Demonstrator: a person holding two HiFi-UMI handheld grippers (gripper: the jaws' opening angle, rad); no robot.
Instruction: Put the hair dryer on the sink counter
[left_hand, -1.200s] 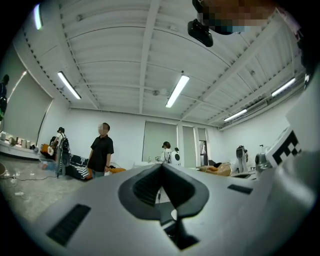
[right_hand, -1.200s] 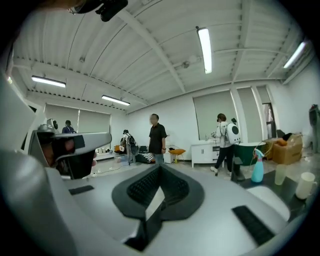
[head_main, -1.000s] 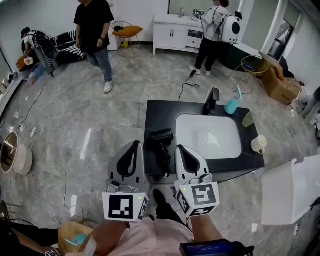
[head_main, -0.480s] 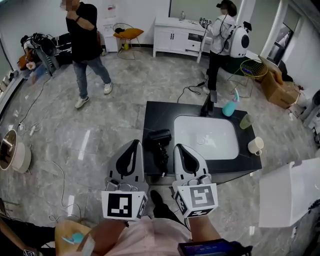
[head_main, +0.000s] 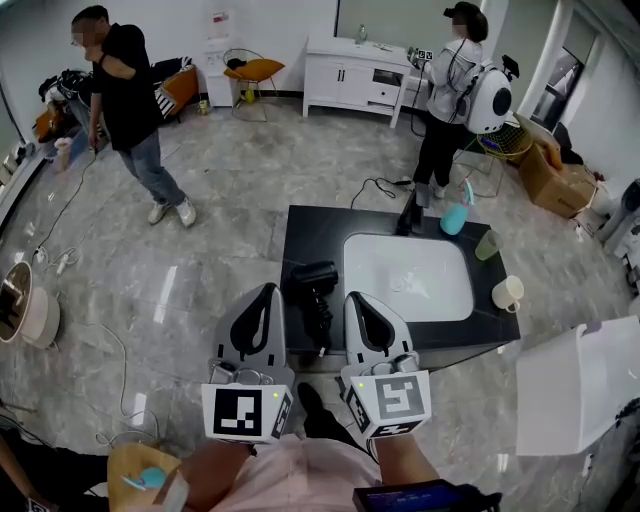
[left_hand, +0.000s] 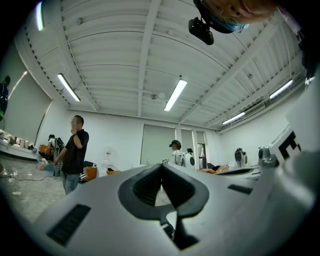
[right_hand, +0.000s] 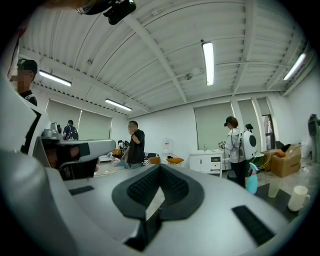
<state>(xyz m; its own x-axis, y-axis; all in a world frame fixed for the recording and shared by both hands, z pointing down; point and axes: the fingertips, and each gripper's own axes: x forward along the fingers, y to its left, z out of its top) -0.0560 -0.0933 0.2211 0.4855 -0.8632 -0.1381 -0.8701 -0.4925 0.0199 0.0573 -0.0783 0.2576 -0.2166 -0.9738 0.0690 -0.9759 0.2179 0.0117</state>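
Note:
In the head view a black hair dryer (head_main: 315, 285) lies on the dark sink counter (head_main: 300, 235), left of the white basin (head_main: 410, 275), with its handle toward me. Both grippers hang side by side just in front of the counter's near edge, apart from the dryer. The left gripper (head_main: 265, 290) is shut and holds nothing; its own view shows the left gripper (left_hand: 161, 167) with jaws pressed together, aimed at the room and ceiling. The right gripper (head_main: 357, 298) is likewise shut and empty, and its own view shows the right gripper (right_hand: 160, 169) with jaws together.
On the counter stand a black faucet (head_main: 412, 213), a blue spray bottle (head_main: 455, 215), a green cup (head_main: 487, 243) and a white mug (head_main: 507, 293). A white panel (head_main: 580, 385) sits at the right. One person (head_main: 125, 110) walks at far left, another (head_main: 455, 90) stands behind the counter.
The person in black has walked to the left across the floor. The person with the white backpack has shifted slightly right. Both grippers stay shut and almost still.

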